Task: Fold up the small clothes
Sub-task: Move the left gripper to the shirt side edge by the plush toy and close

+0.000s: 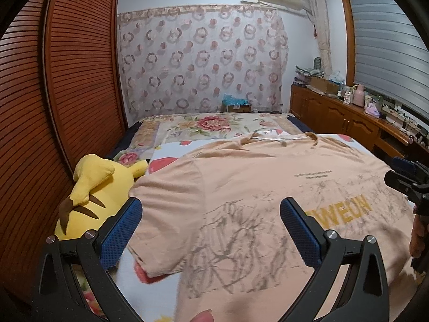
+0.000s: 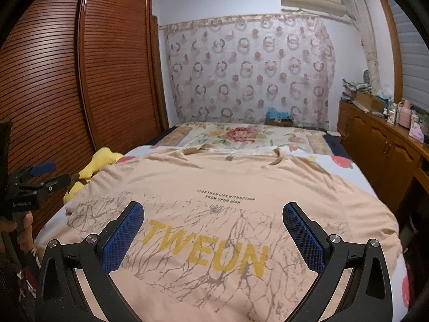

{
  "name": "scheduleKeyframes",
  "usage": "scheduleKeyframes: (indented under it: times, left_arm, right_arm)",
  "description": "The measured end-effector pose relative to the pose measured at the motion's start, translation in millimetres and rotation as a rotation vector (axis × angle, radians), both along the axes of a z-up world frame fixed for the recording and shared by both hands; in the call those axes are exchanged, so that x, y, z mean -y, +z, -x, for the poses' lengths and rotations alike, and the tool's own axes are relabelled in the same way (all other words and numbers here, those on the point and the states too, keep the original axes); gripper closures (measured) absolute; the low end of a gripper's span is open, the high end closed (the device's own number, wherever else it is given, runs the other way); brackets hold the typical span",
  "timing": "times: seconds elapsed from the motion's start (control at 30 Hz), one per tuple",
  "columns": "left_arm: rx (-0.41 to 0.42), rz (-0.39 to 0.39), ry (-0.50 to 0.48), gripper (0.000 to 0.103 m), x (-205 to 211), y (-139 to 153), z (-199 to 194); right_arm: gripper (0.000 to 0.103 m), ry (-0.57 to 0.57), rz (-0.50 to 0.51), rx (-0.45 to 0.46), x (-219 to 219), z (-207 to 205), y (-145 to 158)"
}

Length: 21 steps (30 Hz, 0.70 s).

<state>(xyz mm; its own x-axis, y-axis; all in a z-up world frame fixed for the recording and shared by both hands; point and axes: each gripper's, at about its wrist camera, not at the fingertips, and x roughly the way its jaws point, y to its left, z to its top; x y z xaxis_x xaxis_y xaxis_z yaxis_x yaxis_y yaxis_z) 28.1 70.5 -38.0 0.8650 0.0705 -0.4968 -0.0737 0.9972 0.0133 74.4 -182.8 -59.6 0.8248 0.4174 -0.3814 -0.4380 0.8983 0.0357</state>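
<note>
Left hand-held gripper (image 1: 210,214) jaws wide apart, empty, above the left sleeve area of the peach t-shirt (image 1: 268,187). Right hand-held gripper (image 2: 213,218) also spread, empty, over the TWEUN print. Shirt lies flat, front up, on the bed (image 2: 346,161), collar at the far end. Yellow plush toy (image 1: 93,187) just beside the left sleeve, against the louvred wardrobe (image 1: 67,80). Cluttered wooden counter (image 2: 388,139) along the right.

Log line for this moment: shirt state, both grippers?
T-shirt: spread flat on bed, print up, unfolded | left gripper: open, empty | right gripper: open, empty | plush toy: beside left sleeve
</note>
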Motion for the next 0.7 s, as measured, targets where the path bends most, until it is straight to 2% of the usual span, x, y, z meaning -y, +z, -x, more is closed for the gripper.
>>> scheduleKeyframes:
  times: [0.2, 0.3, 0.43, 0.57, 0.7]
  left_arm:
    - [-0.068, 0.013, -0.013, 0.0, -32.7, -12.3, -10.7]
    - [-0.1, 0.041, -0.021, 0.007, -52.0, -17.9, -15.7]
    - [-0.155, 0.063, -0.016, 0.019, -76.7, -28.4, -25.8]
    - [-0.233, 0.121, -0.022, 0.035, -98.8, -43.8, -42.1]
    - [-0.307, 0.163, -0.021, 0.044, -113.7, -58.4, -56.9]
  right_arm:
    - [0.0, 0.04, 0.035, -0.063, -3.1, -17.5, -3.7]
    - [0.0, 0.054, 0.053, -0.093, -2.6, -27.4, -3.3]
    - [0.0, 0.073, 0.076, -0.114, -3.2, -38.2, 5.7]
    - [0.0, 0.101, 0.081, -0.129, -4.2, -44.3, 12.8]
    - [0.0, 0.137, 0.095, -0.143, -8.7, -52.7, 15.3]
